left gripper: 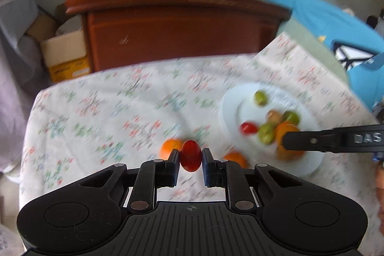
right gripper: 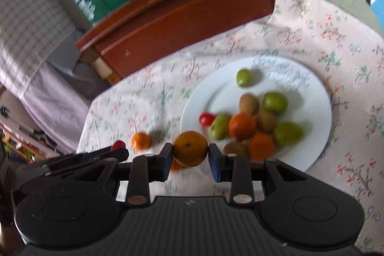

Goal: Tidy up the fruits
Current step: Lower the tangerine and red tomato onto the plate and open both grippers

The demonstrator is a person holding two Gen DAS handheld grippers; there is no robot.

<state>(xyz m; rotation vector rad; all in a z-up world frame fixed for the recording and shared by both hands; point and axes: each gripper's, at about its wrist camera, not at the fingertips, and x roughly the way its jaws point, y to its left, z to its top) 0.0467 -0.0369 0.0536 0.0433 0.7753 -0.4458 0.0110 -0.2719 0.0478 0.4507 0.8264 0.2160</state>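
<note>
The left gripper point(left gripper: 190, 158) pinches a small red tomato point(left gripper: 190, 158) above the flowered cloth point(left gripper: 108, 112), with open cloth to its left and far side. The right gripper point(right gripper: 190, 152) clamps an orange point(right gripper: 190, 148) just off the near left rim of the white plate point(right gripper: 319, 97), where more fruit is piled. A loose orange point(right gripper: 141, 140) lies left of it
</note>
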